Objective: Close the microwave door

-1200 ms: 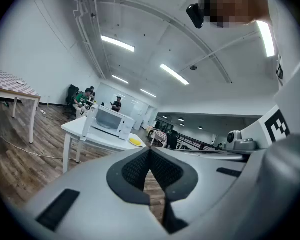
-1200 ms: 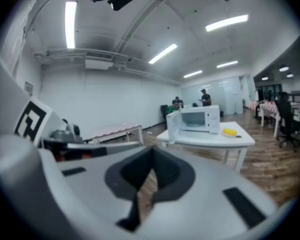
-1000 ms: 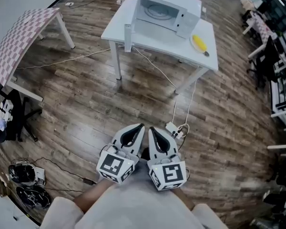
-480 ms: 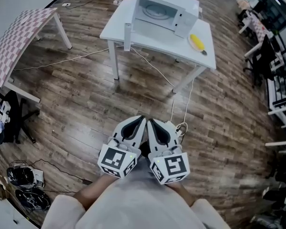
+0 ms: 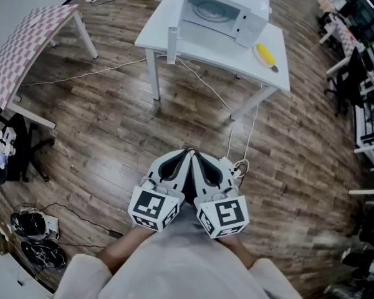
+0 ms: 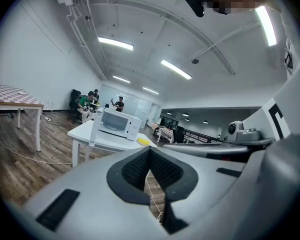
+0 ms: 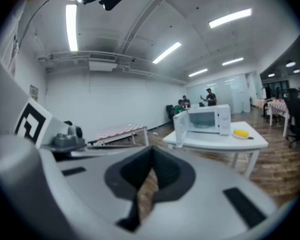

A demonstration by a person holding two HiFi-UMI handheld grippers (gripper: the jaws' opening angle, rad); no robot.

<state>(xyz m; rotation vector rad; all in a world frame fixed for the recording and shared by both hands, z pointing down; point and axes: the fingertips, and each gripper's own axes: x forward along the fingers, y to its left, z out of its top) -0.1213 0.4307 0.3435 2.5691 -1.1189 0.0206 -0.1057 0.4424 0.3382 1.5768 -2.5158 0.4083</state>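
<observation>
Microwave door [image 5: 172, 42]: flat white panel, hinged on the left and hanging open off the boxy white microwave oven [image 5: 221, 11], which stands on the white rectangular table [image 5: 237, 53] well across the wood-plank floor [image 5: 112, 123] from you.
Just changed: in the last second your two grippers have drawn together at your waist until their tips touch. The table has slid slightly up the head view.
Meaning for the task: by these views you are still approaching. Nothing touches the door, so you likely have to walk up before pushing it.
Left gripper [image 5: 177, 164]: fingers closed tip to tip, nothing between them.
Right gripper [image 5: 202, 166]: the same, pinched together and empty.
Beside the oven: a yellow oblong item [image 5: 265, 55] to its right.
Writing: no brand or label legible. Only black-and-white square patterns on the marker cubes [image 5: 151, 209].
</observation>
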